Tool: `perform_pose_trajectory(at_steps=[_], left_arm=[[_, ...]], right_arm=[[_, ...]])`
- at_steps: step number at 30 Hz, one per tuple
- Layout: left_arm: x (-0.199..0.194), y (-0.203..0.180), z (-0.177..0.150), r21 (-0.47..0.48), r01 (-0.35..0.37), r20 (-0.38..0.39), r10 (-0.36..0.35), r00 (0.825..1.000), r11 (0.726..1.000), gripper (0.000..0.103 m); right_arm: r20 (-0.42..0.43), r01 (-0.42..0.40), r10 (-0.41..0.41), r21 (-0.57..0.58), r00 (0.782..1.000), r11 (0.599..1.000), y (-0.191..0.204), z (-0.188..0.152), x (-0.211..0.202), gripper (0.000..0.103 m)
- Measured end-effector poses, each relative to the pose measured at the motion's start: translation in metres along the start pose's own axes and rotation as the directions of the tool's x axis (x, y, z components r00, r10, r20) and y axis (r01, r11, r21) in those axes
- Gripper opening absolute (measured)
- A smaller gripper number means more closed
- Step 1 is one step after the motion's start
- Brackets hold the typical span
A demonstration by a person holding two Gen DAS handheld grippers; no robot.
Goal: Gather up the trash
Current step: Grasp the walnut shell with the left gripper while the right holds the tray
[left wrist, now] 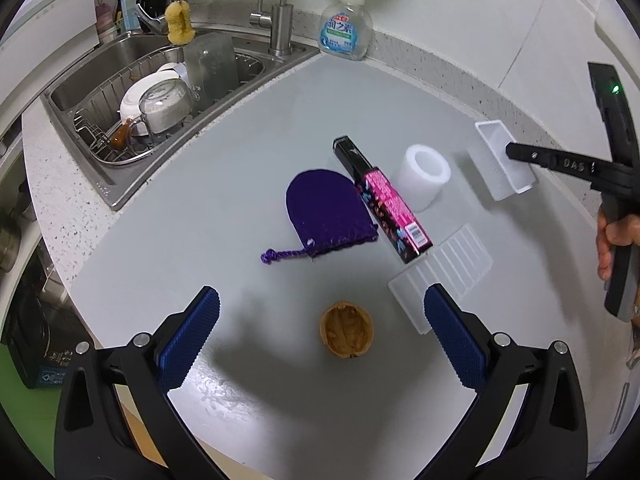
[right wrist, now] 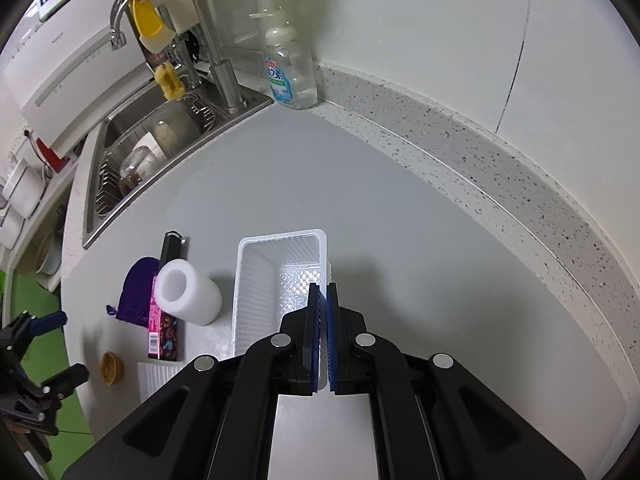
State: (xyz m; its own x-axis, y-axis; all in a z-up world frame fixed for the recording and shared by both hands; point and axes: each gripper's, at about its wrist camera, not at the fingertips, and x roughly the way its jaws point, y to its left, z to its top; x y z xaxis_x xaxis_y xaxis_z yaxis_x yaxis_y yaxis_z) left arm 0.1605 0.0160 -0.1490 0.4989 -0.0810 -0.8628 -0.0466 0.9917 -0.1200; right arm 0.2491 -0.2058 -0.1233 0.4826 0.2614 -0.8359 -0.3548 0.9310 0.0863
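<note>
Tray (right wrist: 276, 280) (white, oblong), long axis pointing away, right hand-held gripper (right wrist: 323, 292) pinching its wall

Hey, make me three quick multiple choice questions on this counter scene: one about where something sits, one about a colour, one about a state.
1. Where is the walnut shell?
A. In the sink
B. On the counter between the left hand-held gripper's open fingers
C. Inside the white tray

2. What colour is the drawstring pouch?
A. Purple
B. Green
C. Yellow

3. The right hand-held gripper is:
A. Wide open
B. Out of view
C. Shut on the white tray's wall

Answers: B, shell lies between the blue pads; A, purple fabric; C, pads pinch the rim.
</note>
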Motion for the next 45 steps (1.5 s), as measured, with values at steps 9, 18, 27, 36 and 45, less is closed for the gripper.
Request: perform_pose_trajectory(at_steps=[9,18,27,36,45], left_arm=[[0.012,-0.006,-0.013,0.063,-0.006,-0.002,0.006,1.0,0.998,0.099],[0.018,-0.011,-0.019,0.08,0.013,-0.034,-0.011,0.999,0.997,0.064],[0.023,-0.015,-0.023,0.079,0.03,-0.052,-0.025,0.998,0.996,0.034],[0.009,-0.016,-0.02,0.078,0.025,-0.034,-0.022,0.999,0.997,0.034],[-0.022,-0.01,-0.032,0.069,0.021,-0.015,-0.02,1.0,0.997,0.034]], right_arm=[[0.018,-0.004,0.004,0.012,1.0,1.0,-0.002,-0.007,-0.013,0.002],[0.028,-0.005,0.005,0.016,1.0,1.0,-0.003,-0.011,-0.019,0.002],[0.032,-0.008,0.008,0.014,0.999,1.0,-0.003,-0.015,-0.023,0.002],[0.031,-0.021,0.021,-0.006,0.999,1.0,0.004,-0.023,-0.032,0.002],[0.013,-0.035,0.036,-0.042,0.999,0.998,0.027,-0.039,-0.044,0.002]])
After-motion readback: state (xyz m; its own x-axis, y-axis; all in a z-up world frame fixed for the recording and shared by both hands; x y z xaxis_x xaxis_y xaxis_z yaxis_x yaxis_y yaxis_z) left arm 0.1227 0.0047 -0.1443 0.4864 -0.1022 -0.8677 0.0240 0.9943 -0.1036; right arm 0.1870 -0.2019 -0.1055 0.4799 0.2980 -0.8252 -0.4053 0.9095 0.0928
